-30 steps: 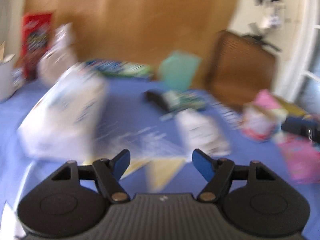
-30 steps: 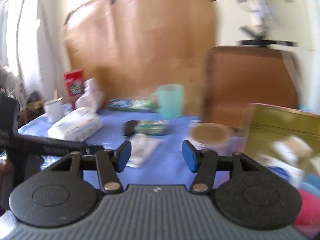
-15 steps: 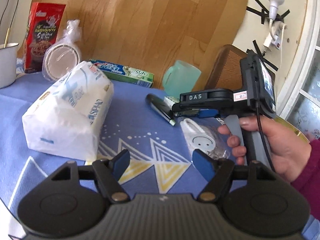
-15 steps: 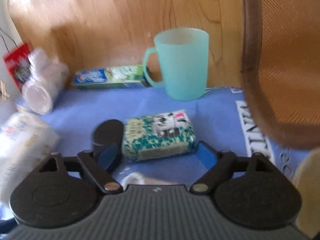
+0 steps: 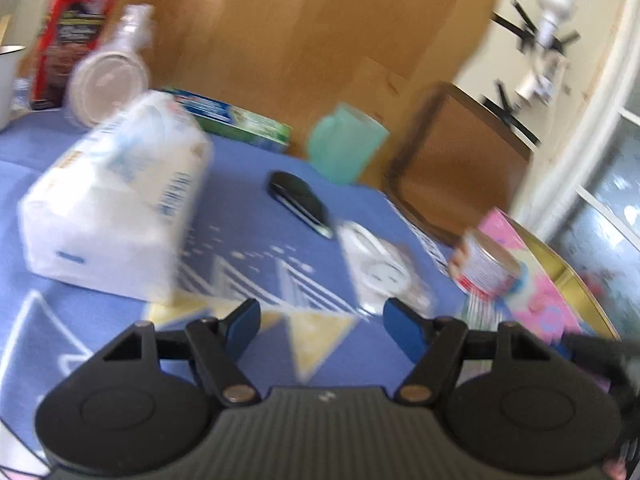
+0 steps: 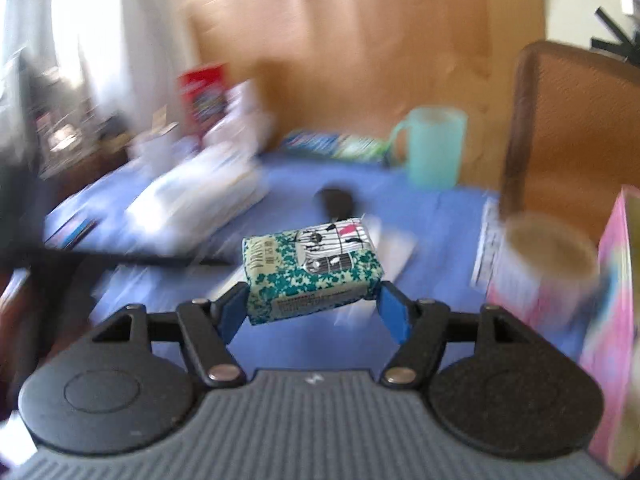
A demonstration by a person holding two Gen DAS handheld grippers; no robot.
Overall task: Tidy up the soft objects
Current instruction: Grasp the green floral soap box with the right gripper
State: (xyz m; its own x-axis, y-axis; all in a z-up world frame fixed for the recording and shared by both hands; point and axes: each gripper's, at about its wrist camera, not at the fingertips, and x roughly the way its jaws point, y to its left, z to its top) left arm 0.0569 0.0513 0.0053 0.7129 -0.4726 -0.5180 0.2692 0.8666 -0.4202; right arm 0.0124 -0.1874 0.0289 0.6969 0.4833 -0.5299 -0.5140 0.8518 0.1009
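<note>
The right gripper clamps a small soft rectangular tissue pack, its glossy wrapper printed with green flowers and stripes, lifted clear above the blue patterned tablecloth. The pack sits squarely between the blue pads. The left gripper hangs wide apart, holding nothing, near a bulky white plastic-wrapped tissue bundle. A smooth turquoise mug stands behind. Motion blur smears labels beyond reading.
</note>
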